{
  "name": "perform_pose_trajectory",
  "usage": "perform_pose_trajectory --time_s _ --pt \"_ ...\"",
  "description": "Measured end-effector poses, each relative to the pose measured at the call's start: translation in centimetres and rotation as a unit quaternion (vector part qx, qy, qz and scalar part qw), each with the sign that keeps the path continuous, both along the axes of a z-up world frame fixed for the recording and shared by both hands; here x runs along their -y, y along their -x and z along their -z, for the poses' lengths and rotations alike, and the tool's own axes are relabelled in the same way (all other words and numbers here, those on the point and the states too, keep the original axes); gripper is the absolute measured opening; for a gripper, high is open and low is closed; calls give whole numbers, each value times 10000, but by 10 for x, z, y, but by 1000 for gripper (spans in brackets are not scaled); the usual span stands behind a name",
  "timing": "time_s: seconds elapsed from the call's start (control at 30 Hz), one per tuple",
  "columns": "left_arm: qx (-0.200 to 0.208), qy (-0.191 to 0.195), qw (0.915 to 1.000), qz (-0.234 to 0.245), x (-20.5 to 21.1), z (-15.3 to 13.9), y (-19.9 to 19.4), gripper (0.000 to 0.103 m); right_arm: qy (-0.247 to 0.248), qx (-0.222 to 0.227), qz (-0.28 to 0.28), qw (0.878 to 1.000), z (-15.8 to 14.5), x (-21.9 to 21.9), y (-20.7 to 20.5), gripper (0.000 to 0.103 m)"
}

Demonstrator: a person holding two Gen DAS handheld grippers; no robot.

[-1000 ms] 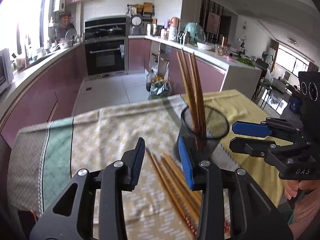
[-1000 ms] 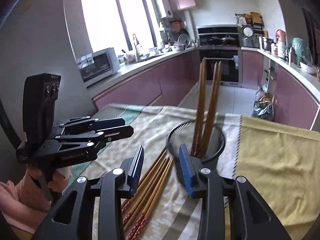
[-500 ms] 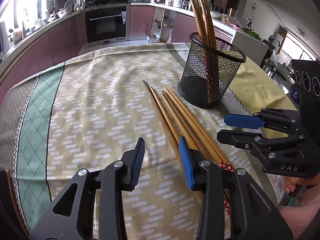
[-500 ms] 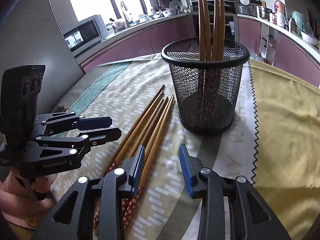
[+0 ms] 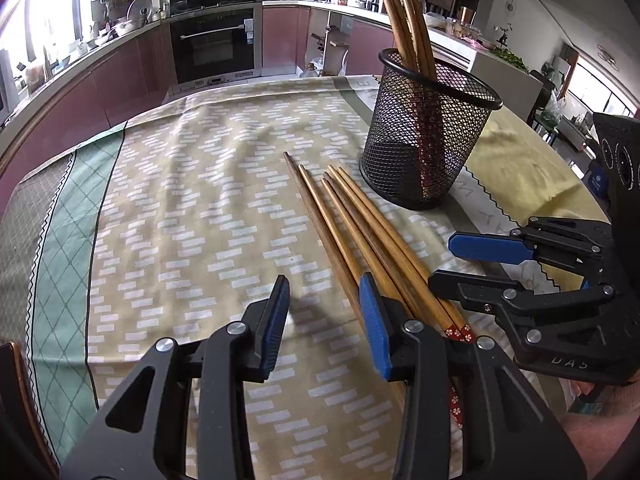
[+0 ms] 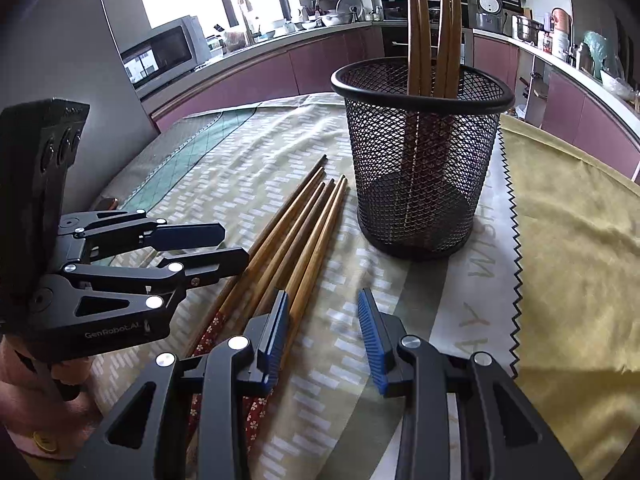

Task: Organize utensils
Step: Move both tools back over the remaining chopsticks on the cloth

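- Left tongs (image 5: 324, 320) open wide, nothing between the blue pads, low over the patterned cloth (image 5: 192, 208) on the counter.
- Right tongs (image 6: 322, 336) also open and empty, hovering just beside the handle ends of the loose chopsticks (image 6: 296, 236).
- Loose chopsticks lying flat in a tight bundle on the cloth, thin tips pointing to the mesh cup (image 6: 420, 152), red flowered ends toward the tongs.
- Mesh cup standing upright near the tips, already with several chopsticks (image 6: 432, 28) inside, leaning on the rim.
- Probably the step in hand: picking one or two of the loose sticks for the cup.
- Better to choose an outer stick of the bundle, not a middle one, since the neighbours touch each other and may roll away.
- Good to set one pad on each side of the stick, near the thicker decorated end, then close fully before lifting.
- Useful to keep the pads close to the cloth at closing, otherwise easy to slip over the round wood.
- After the lift, necessary to turn the stick upright and lower it through the rim without pushing the cup, which looks light and could tip.
- Wise to keep the other tongs apart from the bundle, or ready beside the cup for support.
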State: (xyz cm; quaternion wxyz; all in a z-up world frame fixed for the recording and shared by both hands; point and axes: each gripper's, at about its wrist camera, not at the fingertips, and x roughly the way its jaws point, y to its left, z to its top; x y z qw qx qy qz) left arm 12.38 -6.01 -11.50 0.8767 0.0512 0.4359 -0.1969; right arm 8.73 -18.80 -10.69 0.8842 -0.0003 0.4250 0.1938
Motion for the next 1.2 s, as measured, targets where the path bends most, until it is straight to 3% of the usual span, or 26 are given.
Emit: perform_pose_trajectory --time_s 0.9,1.2 --pt "42 -237 9997 -57 1 -1 -11 36 371 45 51 9993 2 -4 -6 31" --pt "38 -118 9999 64 7 -6 -16 34 365 50 61 9993 2 -6 -6 31"
